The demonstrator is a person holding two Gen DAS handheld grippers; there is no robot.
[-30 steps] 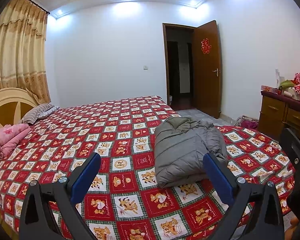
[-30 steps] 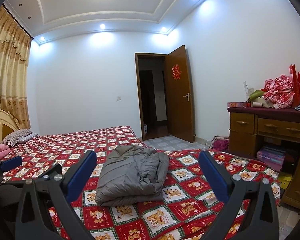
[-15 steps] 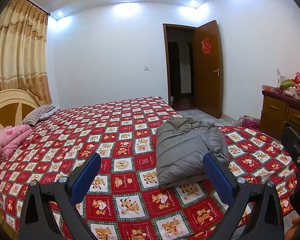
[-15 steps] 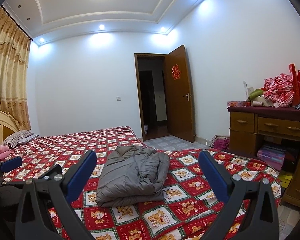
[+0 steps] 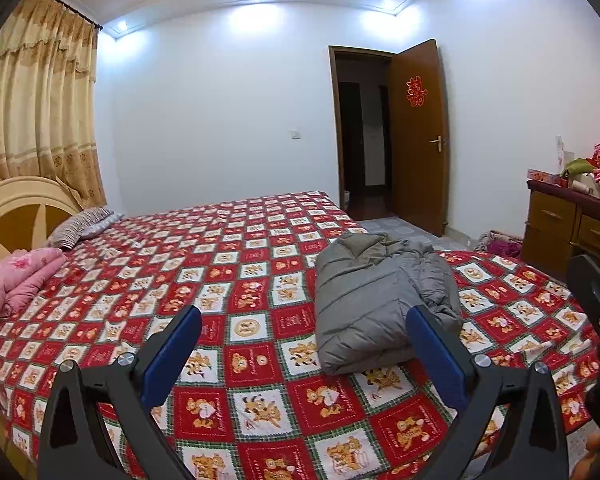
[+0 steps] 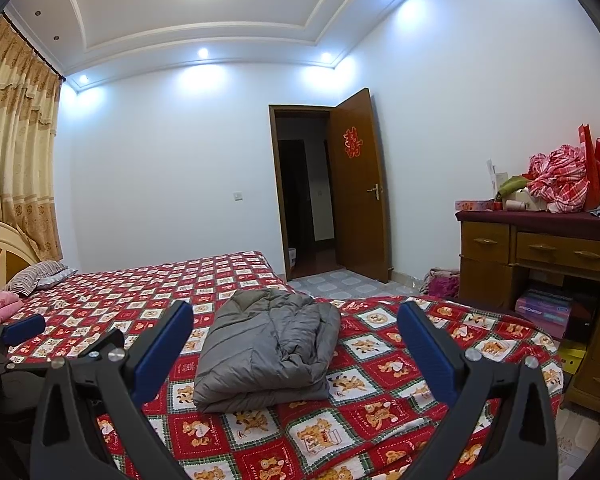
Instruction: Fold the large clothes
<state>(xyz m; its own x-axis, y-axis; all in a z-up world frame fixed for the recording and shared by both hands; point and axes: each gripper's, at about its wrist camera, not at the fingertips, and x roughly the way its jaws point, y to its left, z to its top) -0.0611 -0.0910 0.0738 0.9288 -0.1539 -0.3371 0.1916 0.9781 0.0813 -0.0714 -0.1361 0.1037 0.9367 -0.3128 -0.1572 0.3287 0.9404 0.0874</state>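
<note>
Black angular gripper frames, blue-padded fingers (image 5: 172, 354), silver screws (image 6: 471, 355)

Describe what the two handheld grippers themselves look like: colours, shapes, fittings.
The left gripper and the right gripper look alike: each has two black, angular fingers that spread in a V, with triangular cut-outs low on each finger. Long blue pads line the inner faces. Round silver bolts sit by the pads. No cables, markings or sleeves show.

Patterned red bedspread (image 5: 228, 280); pink bedding (image 5: 16, 276) at nine o'clock; open wooden door (image 5: 420, 136) at one; dresser (image 6: 540, 256) at three.
</note>
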